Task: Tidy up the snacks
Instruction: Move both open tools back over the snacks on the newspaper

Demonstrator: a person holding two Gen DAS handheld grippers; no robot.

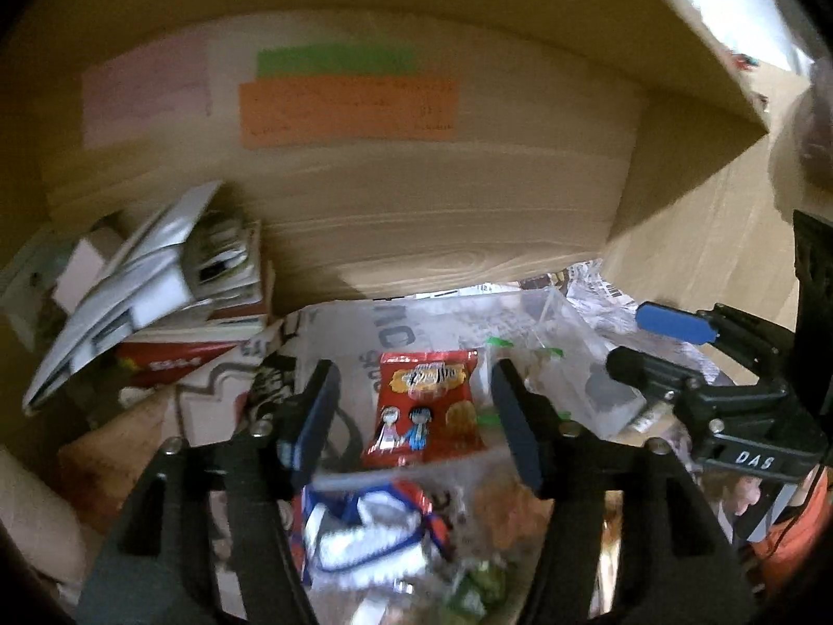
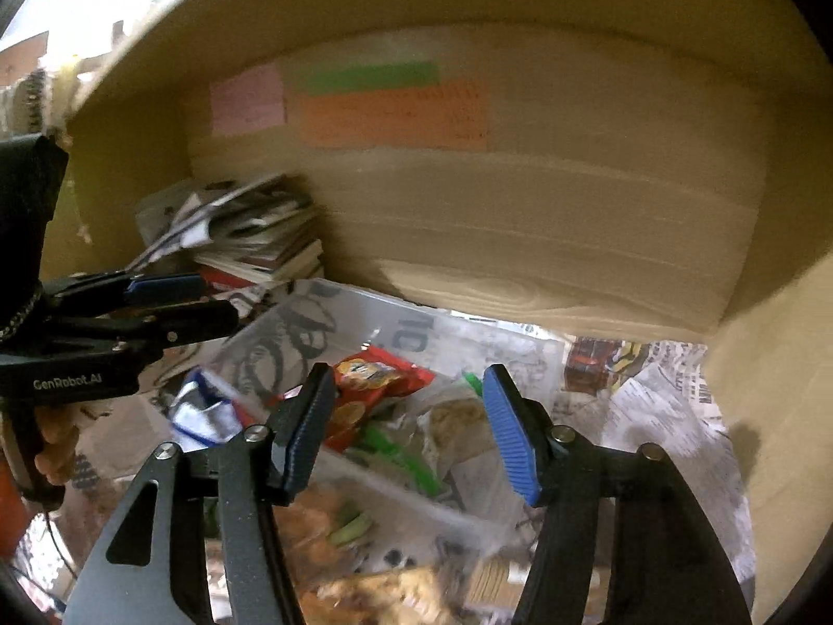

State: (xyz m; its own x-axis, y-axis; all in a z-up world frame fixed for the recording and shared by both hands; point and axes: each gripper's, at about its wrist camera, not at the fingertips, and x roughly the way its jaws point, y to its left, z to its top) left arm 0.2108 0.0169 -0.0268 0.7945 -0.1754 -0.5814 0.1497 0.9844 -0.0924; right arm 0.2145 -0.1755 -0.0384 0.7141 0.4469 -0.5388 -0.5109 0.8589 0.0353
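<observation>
Both the left gripper (image 1: pixel 411 416) and right gripper (image 2: pixel 408 427) are hanging released, gripping nothing. The red snack packet (image 1: pixel 429 406) is lying at frame centre inside the clear plastic bin (image 2: pixel 364 307); a hurried grab risks crushing it.

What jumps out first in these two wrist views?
The red snack packet with cartoon figures, lying in the clear plastic bin on newspaper, framed by the open left gripper. Behind it, orange, green and pink paper notes are stuck on the wooden back wall, with a messy stack of books and papers at the left. The right gripper hangs open over the same bin, empty.
</observation>
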